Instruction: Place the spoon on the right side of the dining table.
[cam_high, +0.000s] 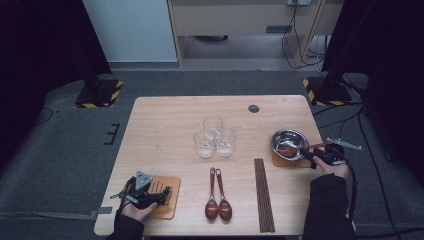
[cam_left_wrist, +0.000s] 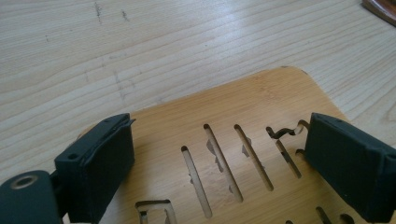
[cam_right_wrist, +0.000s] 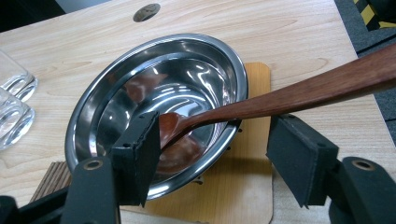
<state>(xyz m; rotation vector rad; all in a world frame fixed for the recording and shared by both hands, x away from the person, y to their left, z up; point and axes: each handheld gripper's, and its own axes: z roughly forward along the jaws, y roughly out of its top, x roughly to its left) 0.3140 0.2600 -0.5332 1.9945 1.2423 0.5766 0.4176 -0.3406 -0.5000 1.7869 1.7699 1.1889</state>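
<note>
The light wooden table (cam_high: 165, 130) stands on a grey floor (cam_high: 60, 145). At three o'clock, a dark wooden spoon (cam_right_wrist: 261, 100) leans in the shiny steel bowl (cam_right_wrist: 116, 84). The right gripper (cam_right_wrist: 215, 154) has its fingers wide apart around the spoon, not pressing it. At seven o'clock, the left gripper (cam_left_wrist: 219, 165) has open fingers over a slotted trivet (cam_left_wrist: 243, 102).

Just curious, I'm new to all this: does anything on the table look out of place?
One spoon lies in the steel bowl, its handle over the rim, while two others lie flat on the table. Nothing looks spilled or damaged.
</note>
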